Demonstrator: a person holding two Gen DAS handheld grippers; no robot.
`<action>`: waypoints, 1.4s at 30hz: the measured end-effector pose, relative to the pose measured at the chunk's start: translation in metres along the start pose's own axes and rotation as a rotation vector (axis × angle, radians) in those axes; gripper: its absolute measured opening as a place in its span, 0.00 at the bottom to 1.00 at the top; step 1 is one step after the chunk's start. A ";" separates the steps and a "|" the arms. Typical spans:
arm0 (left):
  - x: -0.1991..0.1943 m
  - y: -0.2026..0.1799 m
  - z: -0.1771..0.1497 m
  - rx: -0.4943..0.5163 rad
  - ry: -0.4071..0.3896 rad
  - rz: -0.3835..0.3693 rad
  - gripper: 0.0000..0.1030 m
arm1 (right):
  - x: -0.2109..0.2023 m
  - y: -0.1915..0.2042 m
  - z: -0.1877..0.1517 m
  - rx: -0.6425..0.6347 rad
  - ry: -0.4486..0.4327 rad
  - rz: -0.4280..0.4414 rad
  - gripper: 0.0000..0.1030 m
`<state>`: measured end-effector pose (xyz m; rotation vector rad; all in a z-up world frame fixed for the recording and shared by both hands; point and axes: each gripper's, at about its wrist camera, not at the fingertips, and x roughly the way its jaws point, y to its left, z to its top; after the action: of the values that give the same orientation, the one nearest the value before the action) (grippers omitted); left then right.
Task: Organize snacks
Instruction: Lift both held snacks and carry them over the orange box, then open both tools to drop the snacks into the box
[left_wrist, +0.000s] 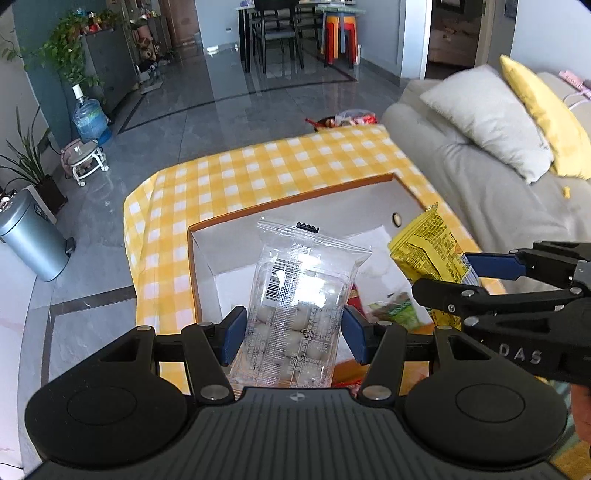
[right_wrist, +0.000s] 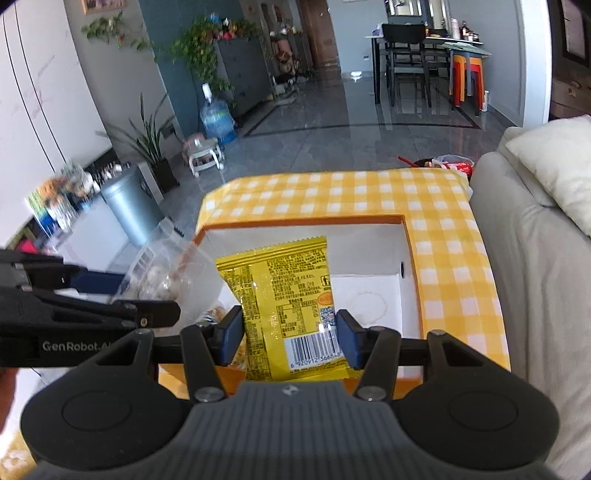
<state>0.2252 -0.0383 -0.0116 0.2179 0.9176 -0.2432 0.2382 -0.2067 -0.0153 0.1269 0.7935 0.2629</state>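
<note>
Left gripper (left_wrist: 293, 334) we log clamped on a clear crinkly packet (left_wrist: 299, 295) of pale round balls; right gripper (right_wrist: 288, 338) pinches a glossy yellow foil packet (right_wrist: 284, 295). Both hang over the white-lined, orange-rimmed box (right_wrist: 410, 251) on yellow checked cloth (right_wrist: 332, 192), sofa (right_wrist: 524, 295) alongside.

You have bright daylight in both views, and the glossy floor (left_wrist: 236, 107) mirrors it in pale streaks. Glare hits the clear snack bag (left_wrist: 299, 306) hard, whitening its middle and washing out the print. Your fisheye lenses bend the walls and darken the corners. In the right wrist view, that clear bag and the shelf clutter (right_wrist: 59, 199) at the left edge smear with blur, while the yellow packet (right_wrist: 291, 306) reads sharp, barcode included.
</note>
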 end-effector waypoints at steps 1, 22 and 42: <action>0.008 0.000 0.003 0.013 0.014 0.006 0.62 | 0.008 0.001 0.001 -0.015 0.011 -0.012 0.50; 0.112 0.020 0.025 0.204 0.150 0.026 0.62 | 0.143 0.003 0.017 -0.162 0.219 -0.092 0.50; 0.151 0.022 0.029 0.245 0.302 -0.042 0.68 | 0.195 -0.013 0.020 -0.171 0.414 -0.073 0.52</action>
<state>0.3417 -0.0430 -0.1145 0.4714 1.1922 -0.3684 0.3857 -0.1652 -0.1381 -0.1225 1.1794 0.2912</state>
